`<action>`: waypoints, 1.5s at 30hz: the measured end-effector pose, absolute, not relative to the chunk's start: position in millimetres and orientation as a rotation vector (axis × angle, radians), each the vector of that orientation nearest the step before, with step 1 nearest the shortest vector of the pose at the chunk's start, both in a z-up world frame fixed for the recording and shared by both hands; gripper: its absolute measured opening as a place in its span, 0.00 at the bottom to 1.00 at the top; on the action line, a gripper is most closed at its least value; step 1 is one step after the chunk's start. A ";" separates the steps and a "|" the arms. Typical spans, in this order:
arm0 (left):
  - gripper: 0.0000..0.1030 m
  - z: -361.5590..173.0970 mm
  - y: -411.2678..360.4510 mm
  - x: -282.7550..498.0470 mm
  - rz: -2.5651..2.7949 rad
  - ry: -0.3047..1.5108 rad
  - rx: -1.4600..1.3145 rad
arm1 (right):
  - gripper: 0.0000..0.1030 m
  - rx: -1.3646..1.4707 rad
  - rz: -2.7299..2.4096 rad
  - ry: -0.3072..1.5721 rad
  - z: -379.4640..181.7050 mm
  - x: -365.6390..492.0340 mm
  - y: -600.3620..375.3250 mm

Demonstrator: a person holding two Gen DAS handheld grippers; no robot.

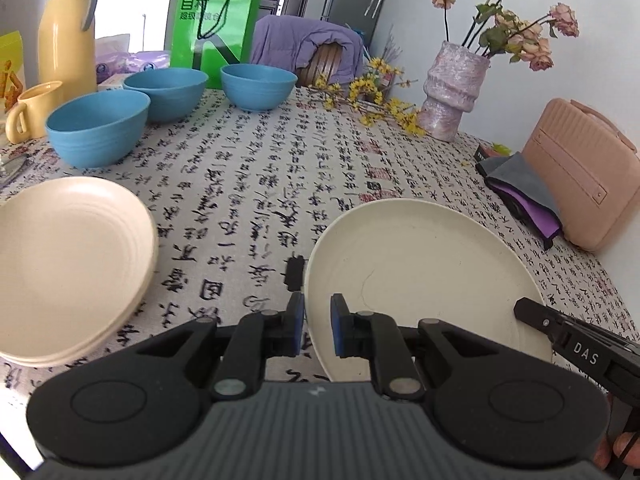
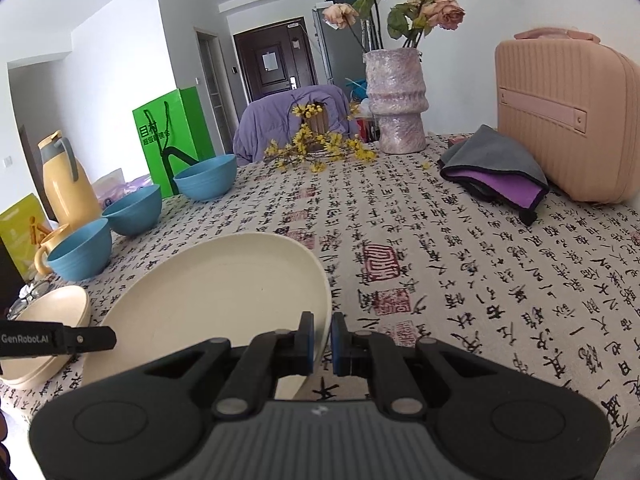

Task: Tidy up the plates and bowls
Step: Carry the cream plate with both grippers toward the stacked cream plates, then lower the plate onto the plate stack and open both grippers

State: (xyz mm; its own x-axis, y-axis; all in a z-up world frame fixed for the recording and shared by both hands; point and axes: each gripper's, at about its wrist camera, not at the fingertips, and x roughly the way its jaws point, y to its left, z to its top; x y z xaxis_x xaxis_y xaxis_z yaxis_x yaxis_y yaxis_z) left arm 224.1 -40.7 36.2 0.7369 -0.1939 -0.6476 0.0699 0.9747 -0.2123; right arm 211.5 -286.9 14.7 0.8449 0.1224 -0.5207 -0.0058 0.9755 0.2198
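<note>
A single cream plate (image 1: 424,280) lies on the patterned tablecloth between both grippers; it also shows in the right wrist view (image 2: 216,300). My left gripper (image 1: 318,322) straddles its left rim with a visible gap at the pads. My right gripper (image 2: 323,338) has its pads close on either side of the plate's right rim; its finger shows in the left wrist view (image 1: 536,314). A stack of cream plates (image 1: 68,264) lies to the left. Three blue bowls (image 1: 96,128) (image 1: 166,92) (image 1: 258,84) stand apart at the far left.
A yellow mug (image 1: 30,114), yellow thermos (image 1: 68,28) and green bag (image 1: 216,24) stand behind the bowls. A purple vase (image 1: 452,92) with flowers, yellow blossom sprigs (image 1: 368,100), a folded grey-purple cloth (image 1: 520,196) and a pink case (image 1: 580,176) line the right side.
</note>
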 end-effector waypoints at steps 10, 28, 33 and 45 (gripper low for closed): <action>0.14 51.1 28.4 218.7 -0.039 0.681 -0.231 | 0.08 0.194 0.202 0.553 25.4 238.7 -222.5; 0.15 43.5 193.2 221.8 0.211 0.662 -0.300 | 0.11 0.026 0.438 0.611 14.3 301.3 -32.4; 0.16 35.1 202.3 217.6 0.215 0.664 -0.244 | 0.13 -0.046 0.430 0.614 7.4 299.2 -6.7; 0.20 31.2 204.8 212.3 0.169 0.639 -0.200 | 0.20 -0.115 0.410 0.584 8.7 289.9 2.3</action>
